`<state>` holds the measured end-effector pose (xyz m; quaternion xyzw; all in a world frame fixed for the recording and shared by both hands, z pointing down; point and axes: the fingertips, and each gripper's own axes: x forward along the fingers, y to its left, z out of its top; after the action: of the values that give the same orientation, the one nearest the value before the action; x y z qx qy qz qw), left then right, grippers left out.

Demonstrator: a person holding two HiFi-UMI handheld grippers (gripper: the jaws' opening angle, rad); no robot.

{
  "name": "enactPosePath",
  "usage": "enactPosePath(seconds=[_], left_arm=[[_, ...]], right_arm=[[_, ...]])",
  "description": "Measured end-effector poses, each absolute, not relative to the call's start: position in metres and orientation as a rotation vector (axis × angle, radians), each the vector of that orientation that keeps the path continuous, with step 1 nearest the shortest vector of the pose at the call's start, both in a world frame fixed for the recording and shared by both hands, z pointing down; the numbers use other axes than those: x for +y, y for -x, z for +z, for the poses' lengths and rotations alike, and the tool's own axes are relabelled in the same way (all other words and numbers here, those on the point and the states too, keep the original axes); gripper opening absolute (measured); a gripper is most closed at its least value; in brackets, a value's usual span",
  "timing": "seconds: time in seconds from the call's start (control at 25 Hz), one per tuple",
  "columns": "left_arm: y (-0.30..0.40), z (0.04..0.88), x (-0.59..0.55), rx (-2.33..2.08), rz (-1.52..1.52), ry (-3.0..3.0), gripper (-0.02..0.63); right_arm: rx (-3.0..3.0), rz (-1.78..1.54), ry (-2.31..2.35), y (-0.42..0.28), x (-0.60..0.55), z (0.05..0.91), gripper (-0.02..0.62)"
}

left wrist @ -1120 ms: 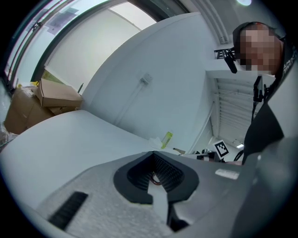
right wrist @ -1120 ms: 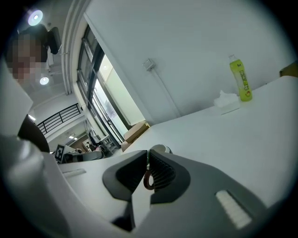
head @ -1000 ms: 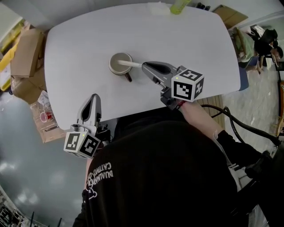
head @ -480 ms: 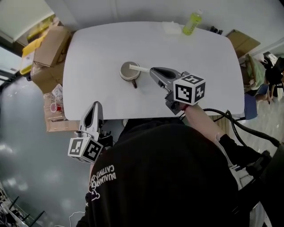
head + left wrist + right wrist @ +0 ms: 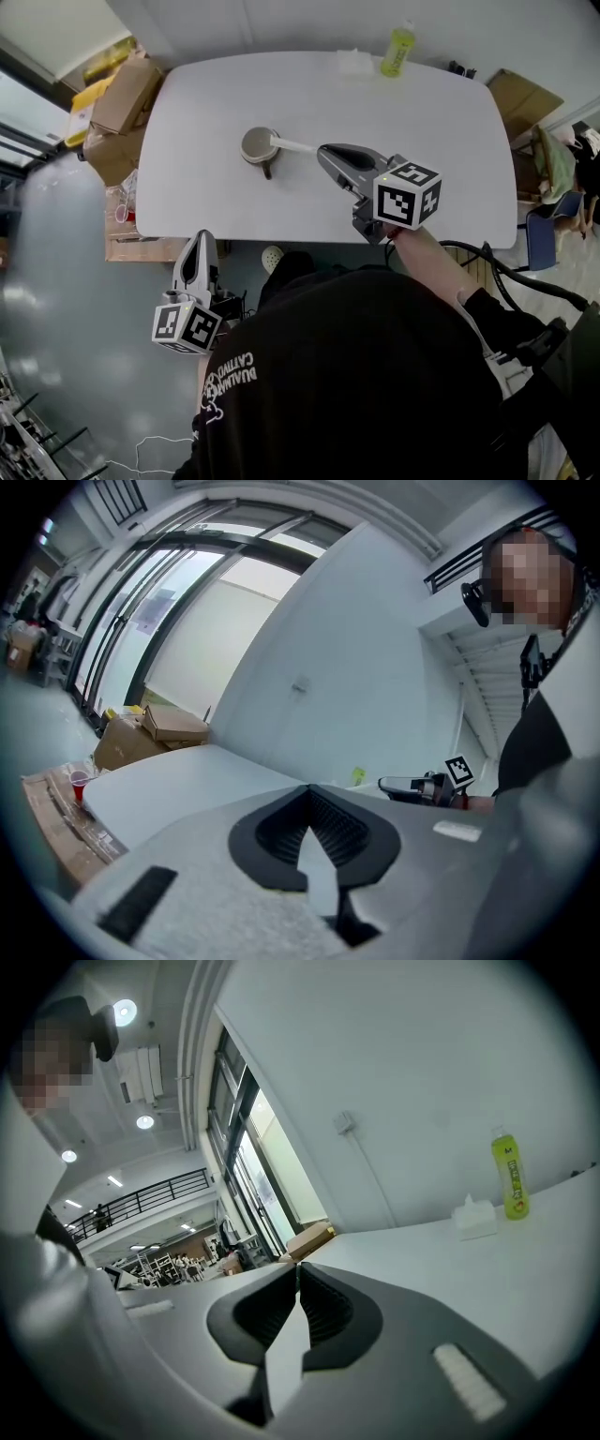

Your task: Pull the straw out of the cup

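A tan cup (image 5: 255,144) with a dark handle stands on the white table (image 5: 431,122), left of centre. A white straw (image 5: 295,146) runs from the cup's right rim to my right gripper (image 5: 322,152), which is shut on the straw's near end. In the right gripper view the jaws (image 5: 297,1269) stand closed, and the cup is hidden behind them. My left gripper (image 5: 197,253) hangs off the table's front edge, over the floor, shut with nothing in it. Its own view shows the closed tips (image 5: 306,789) and the right gripper (image 5: 417,786) beyond them.
A green bottle (image 5: 397,49) and a white tissue pack (image 5: 354,62) stand at the table's far edge. Cardboard boxes (image 5: 117,98) are piled on the floor left of the table. A black cable (image 5: 487,258) trails at the right.
My right gripper has moved right, away from the cup, drawing the straw's end from the cup's middle to its rim. My left gripper has pulled back off the table's front edge.
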<state>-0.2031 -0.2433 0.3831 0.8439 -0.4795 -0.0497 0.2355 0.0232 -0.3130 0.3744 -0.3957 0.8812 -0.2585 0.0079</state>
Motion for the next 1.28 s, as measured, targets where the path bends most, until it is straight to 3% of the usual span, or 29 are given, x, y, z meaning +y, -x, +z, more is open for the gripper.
enactPosePath(seconds=[0.44,0.76,1.28], left_arm=[[0.119,0.394,-0.104,-1.412,-0.172,-2.271,0.002],[0.135,0.390,-0.024,-1.564,-0.231,-2.166,0.003],[0.172,0.368,-0.025,-1.432,-0.215,-2.263,0.002]], right_arm=[[2.781,-0.822,1.065,-0.093,-0.211,0.386,0.018],[2.822,-0.848,0.906,-0.081,-0.165,0.376,0.018],[2.836,-0.832,0.919,-0.027,-0.127,0.366,0.017]])
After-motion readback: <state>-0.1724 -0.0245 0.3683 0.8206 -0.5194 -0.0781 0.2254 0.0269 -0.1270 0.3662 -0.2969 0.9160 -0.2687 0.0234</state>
